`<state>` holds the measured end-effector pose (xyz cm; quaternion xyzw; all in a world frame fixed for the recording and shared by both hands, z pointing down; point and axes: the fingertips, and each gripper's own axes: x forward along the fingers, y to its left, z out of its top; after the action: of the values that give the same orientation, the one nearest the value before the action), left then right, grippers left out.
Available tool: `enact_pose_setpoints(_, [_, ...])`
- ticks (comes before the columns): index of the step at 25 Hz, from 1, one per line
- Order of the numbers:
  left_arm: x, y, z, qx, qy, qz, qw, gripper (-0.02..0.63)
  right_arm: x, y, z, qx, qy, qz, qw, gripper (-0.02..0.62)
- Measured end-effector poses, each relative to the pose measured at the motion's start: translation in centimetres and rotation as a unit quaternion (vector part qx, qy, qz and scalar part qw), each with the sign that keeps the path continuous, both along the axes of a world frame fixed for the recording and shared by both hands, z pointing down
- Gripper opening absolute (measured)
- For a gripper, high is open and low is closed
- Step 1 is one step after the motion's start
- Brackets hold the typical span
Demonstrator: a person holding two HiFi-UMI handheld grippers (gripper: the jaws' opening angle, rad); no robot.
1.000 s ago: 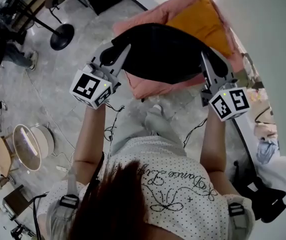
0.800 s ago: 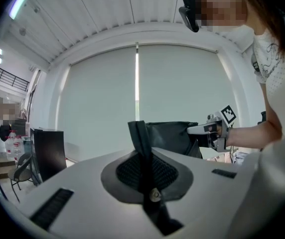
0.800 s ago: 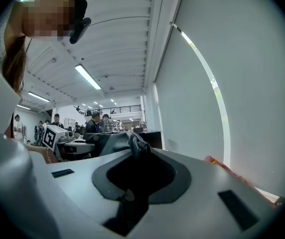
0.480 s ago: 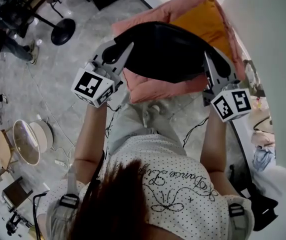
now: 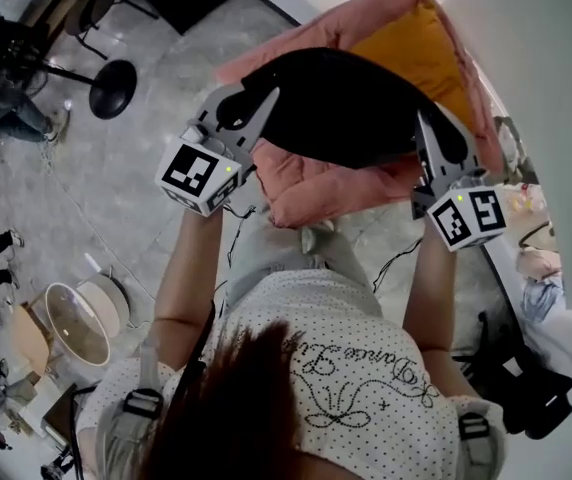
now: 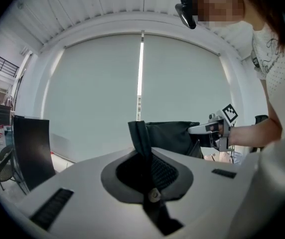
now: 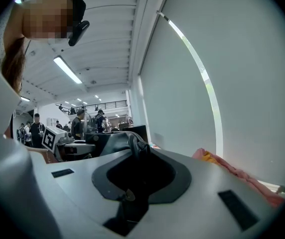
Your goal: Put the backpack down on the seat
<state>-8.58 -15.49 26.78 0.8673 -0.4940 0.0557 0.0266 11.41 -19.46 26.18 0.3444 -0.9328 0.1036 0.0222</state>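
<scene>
Edging backpack [image 5: 341,108] further in over front edge of seat [image 5: 316,190], left gripper [image 5: 259,108] and right gripper [image 5: 426,128] clamped on it; not down yet.

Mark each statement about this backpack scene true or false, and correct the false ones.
1. The left tool and right tool both grip the backpack. True.
2. The backpack is red. False: it is black.
3. An orange cushion rests on the pink seat. True.
4. The left tool is open and empty. False: it is shut on backpack fabric.
</scene>
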Motion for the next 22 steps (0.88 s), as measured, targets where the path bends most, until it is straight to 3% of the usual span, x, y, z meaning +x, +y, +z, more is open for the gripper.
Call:
enact_pose_setpoints(10, [-5.0,-8.1,4.3,-0.042,0.005,0.063,0.9971,0.015,-4.5,-4.3,5.1,-0.065,-0.006,0.075,0.995,0.063])
enact_pose_setpoints(16, [-5.1,-10.7,8.5,-0.079,0.008,0.085,0.9932,0.015,-4.8,-5.4,9.0,-0.099,0.010,0.105,0.989,0.063])
enact_pose_setpoints(22, [-4.7,-12.1,13.0,-0.112,0.003,0.075,0.9909,0.015,-4.3,-6.4,13.9,-0.135,0.022,0.100,0.985,0.061])
